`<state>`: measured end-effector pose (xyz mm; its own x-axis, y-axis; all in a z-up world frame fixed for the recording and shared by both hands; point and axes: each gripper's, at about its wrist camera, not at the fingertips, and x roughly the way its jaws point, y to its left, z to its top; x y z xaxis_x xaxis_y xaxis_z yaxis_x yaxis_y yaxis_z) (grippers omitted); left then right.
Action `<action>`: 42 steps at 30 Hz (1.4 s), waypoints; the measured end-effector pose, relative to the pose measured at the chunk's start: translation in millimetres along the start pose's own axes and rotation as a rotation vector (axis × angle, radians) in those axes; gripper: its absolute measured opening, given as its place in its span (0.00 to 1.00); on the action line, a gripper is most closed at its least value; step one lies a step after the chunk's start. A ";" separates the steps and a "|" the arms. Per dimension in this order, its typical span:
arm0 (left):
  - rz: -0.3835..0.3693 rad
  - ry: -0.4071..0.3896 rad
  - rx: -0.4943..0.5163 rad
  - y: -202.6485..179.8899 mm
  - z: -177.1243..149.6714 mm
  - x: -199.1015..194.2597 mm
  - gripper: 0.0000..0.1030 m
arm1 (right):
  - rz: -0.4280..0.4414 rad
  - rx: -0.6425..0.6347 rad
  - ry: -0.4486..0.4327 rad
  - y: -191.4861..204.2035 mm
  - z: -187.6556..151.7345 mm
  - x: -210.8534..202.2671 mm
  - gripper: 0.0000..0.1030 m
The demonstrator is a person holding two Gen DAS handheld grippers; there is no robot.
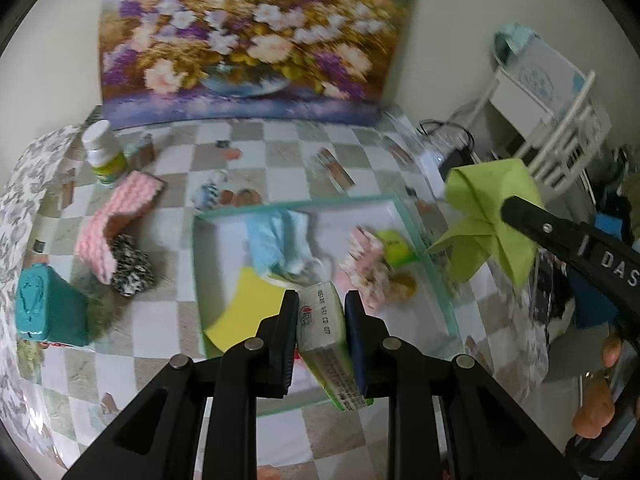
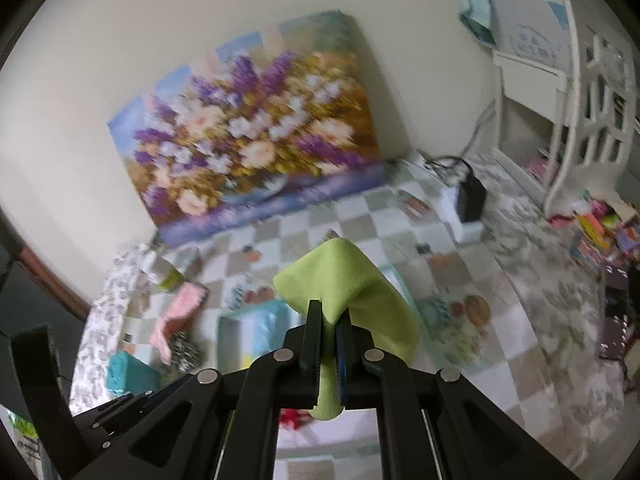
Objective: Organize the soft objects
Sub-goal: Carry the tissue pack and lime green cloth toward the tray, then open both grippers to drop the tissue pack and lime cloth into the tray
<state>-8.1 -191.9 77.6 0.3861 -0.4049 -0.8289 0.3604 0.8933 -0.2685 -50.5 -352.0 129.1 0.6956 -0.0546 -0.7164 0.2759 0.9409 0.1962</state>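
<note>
Left gripper (image 1: 322, 304) clamped on small tissue pack (image 1: 326, 344), hovering over tray (image 1: 424, 248). Right gripper (image 2: 329, 322) pinching green cloth (image 2: 340, 280) in air, right of tray. Mid-carry, probably; next: lower each into tray, release clear of blue cloth (image 1: 280, 240).

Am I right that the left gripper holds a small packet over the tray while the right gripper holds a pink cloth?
Not quite: the cloth in the right gripper is green, as the right wrist view shows. The left gripper does hold the small packet over the tray.
</note>
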 end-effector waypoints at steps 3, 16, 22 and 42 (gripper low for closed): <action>0.000 0.026 0.022 -8.6 -3.6 9.6 0.24 | -0.016 0.007 0.032 -7.0 -6.9 8.0 0.06; -0.017 0.169 -0.023 -5.4 -11.6 55.2 0.24 | -0.067 0.014 0.280 -13.3 -40.4 86.5 0.07; -0.004 0.194 -0.047 1.0 -11.3 73.1 0.24 | -0.075 0.050 0.411 -25.4 -65.7 127.7 0.09; 0.014 0.245 -0.090 12.6 -14.5 110.2 0.26 | -0.103 0.081 0.564 -42.8 -100.9 164.9 0.11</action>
<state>26.7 -222.4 -24.3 0.1688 -0.3428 -0.9241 0.2756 0.9166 -0.2897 -14.5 -367.6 -65.0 0.2074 0.0627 -0.9762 0.3892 0.9103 0.1411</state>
